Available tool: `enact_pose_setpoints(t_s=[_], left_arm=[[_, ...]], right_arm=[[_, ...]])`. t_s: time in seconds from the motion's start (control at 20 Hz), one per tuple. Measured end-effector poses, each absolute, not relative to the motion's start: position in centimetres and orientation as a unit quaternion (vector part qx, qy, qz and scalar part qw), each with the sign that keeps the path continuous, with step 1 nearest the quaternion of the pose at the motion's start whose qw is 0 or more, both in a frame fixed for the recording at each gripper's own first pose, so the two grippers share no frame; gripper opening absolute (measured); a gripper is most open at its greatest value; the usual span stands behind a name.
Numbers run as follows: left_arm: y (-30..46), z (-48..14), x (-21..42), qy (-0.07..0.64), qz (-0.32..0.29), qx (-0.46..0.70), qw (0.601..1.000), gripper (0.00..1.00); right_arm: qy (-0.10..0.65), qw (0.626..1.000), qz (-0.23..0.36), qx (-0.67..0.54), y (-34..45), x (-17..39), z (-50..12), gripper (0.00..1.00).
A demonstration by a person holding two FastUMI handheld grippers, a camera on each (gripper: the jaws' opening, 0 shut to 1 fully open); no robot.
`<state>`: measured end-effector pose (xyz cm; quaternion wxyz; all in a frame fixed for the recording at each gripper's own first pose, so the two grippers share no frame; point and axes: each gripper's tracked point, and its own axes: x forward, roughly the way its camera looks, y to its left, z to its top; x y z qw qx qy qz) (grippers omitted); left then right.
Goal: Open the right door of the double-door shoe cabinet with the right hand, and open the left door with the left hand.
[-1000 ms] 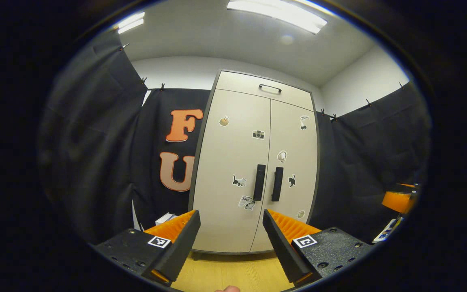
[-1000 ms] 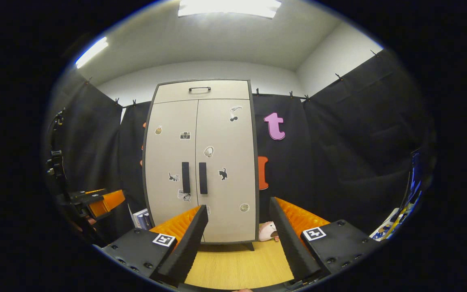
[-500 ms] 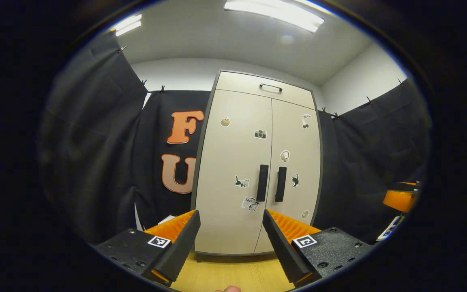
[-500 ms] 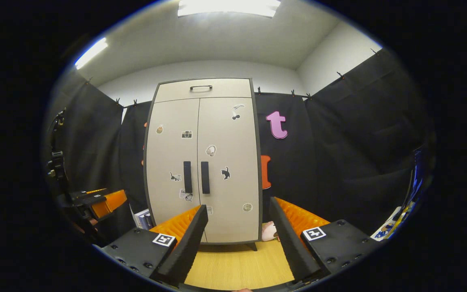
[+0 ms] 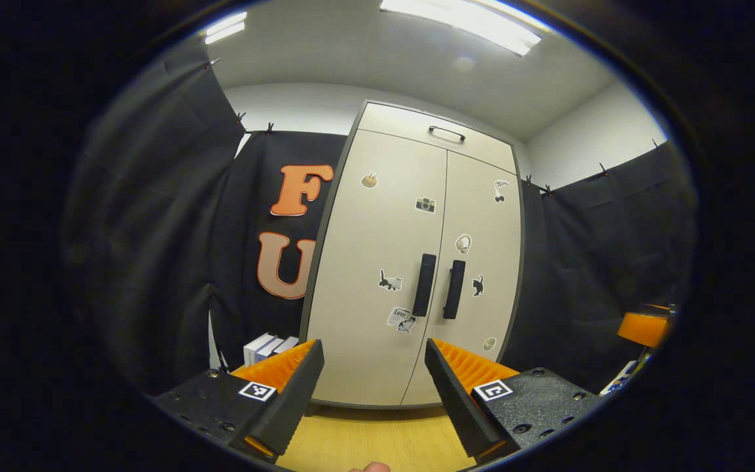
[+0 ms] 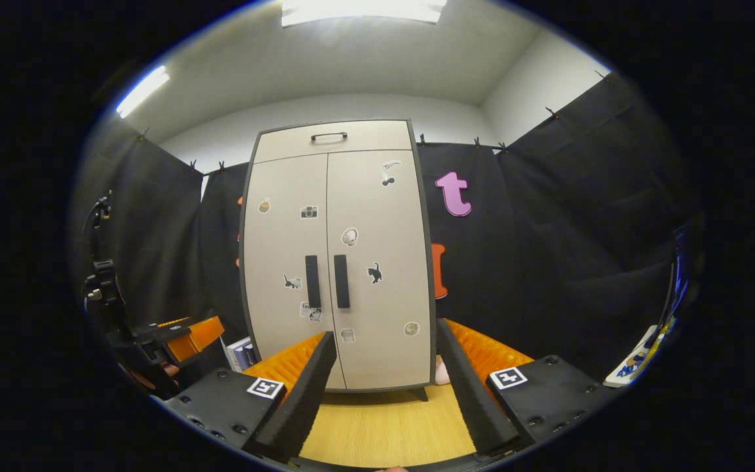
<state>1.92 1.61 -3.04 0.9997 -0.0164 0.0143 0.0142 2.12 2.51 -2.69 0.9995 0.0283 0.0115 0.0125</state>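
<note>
The beige double-door shoe cabinet (image 5: 377, 262) (image 6: 377, 216) stands ahead against the booth wall, both doors closed. Two black vertical handles sit side by side at the middle seam: the left door handle (image 5: 424, 285) (image 6: 312, 281) and the right door handle (image 5: 453, 289) (image 6: 341, 281). My left gripper (image 5: 372, 400) is open, well short of the cabinet, with nothing between its fingers. My right gripper (image 6: 384, 393) is open too, also some way back from the doors. The left gripper (image 6: 181, 334) also appears at the left edge of the right gripper view.
The cabinet has a top drawer with a small handle (image 5: 446, 133) and stickers on the doors. Boxes (image 5: 269, 345) stand on the floor left of the cabinet. A pink soft toy (image 6: 442, 373) lies at its right foot. Wooden floor (image 6: 384, 432) stretches in front.
Both grippers have come closer to the cabinet, which looks larger now. Both stayed open.
</note>
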Motion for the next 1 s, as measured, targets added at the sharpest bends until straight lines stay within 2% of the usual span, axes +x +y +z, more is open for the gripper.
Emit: enact_pose_setpoints(t_s=[0.25, 0.35, 0.55, 0.8, 1.0], left_arm=[[1.8, -3.1, 3.2, 0.015, 0.028, -0.007, 0.999, 0.94], [1.8, -3.1, 3.5, 0.015, 0.037, -0.009, 0.999, 0.94], [1.6, -3.0, 4.8, -0.004, 0.074, -0.003, 0.997, 0.94], [0.6, -2.1, 4.7, -0.013, 0.129, 0.004, 0.992, 0.94], [0.6, -2.1, 3.8, -0.024, 0.163, 0.035, 0.986, 0.94]], right_arm=[[0.011, 0.999, -0.002, 0.041, 1.4, 3.9, -2.0, 0.98], [0.016, 0.999, -0.013, 0.049, 0.0, 5.7, -2.2, 0.98], [0.008, 1.0, 0.013, 0.022, -1.4, 11.5, -1.5, 0.98], [-0.014, 0.993, 0.114, 0.039, 1.6, 20.1, 3.3, 0.98], [0.006, 0.983, 0.177, 0.039, 6.3, 25.6, 3.1, 0.98]])
